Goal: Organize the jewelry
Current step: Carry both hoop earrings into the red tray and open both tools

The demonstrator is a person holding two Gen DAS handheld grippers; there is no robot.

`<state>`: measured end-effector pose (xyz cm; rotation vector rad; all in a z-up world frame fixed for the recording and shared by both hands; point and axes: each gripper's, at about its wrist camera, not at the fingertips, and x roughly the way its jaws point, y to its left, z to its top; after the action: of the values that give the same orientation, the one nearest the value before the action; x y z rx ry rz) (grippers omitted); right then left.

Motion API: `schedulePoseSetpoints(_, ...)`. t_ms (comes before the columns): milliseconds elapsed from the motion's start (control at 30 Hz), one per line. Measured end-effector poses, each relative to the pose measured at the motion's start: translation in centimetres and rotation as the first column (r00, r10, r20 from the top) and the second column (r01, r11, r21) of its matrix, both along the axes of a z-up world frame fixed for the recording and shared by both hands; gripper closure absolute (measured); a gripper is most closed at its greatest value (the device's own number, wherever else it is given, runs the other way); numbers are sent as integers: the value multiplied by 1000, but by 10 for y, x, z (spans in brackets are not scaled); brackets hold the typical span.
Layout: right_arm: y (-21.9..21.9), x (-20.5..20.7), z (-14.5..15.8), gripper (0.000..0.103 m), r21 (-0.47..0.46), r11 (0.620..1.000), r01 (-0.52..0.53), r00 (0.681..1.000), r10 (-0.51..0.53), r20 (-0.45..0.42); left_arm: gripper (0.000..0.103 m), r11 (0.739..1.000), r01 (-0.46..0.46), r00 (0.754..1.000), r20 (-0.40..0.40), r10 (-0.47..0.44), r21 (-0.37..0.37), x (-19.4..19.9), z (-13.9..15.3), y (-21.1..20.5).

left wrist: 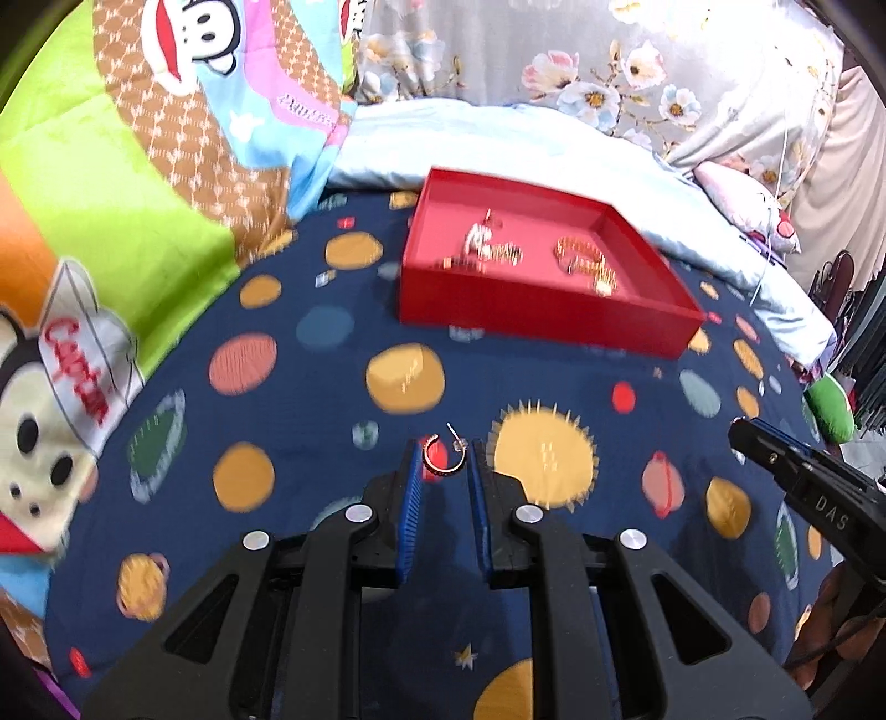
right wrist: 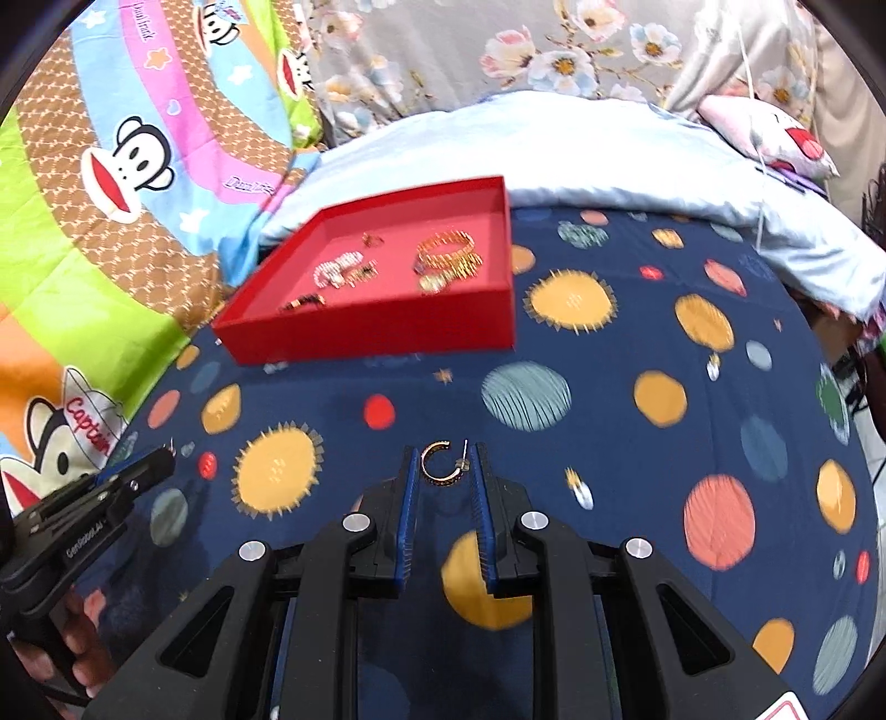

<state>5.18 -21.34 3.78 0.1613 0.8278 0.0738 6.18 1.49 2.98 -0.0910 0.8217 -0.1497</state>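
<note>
Right wrist – two grippers [right wrist: 443, 462], two hoop earrings [right wrist: 441, 464] (one each) | one red tray [right wrist: 365, 327]

Bedroom in a home: planet-print bedsheet [right wrist: 637, 343], with cartoon-monkey quilt [right wrist: 138, 166] left of it, pale blue duvet [right wrist: 581, 149] and floral curtain [right wrist: 443, 50] behind.

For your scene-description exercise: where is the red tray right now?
The red tray sits on the navy planet-print sheet, ahead of both grippers, just before the pale blue blanket; it appears slightly right of centre in the left wrist view, left of centre in the right.
</note>
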Motion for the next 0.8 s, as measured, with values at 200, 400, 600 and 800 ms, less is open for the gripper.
schedulePoseSetpoints(200, 6, 30, 21, 86, -9, 999, -35, 998, 35, 46, 87, 1000, 8, 999, 50, -8, 8, 32, 27, -4)
schedulePoseSetpoints(400, 6, 69, 32, 86, 8, 999, -52, 997, 51, 66, 87, 999, 21, 995, 95, -23, 27, 75, 50, -18)
schedulePoseSetpoints(600, 15, 114, 28, 86, 33, 996, -84, 995, 82, 49, 87, 998, 50, 992, 112, -53, 21, 116, 57, -38)
schedulePoseSetpoints(800, 33, 146, 8, 86, 32, 992, -119, 993, 119, 11, 87, 998, 63, 995, 77, -64, 17, 151, 43, -55)
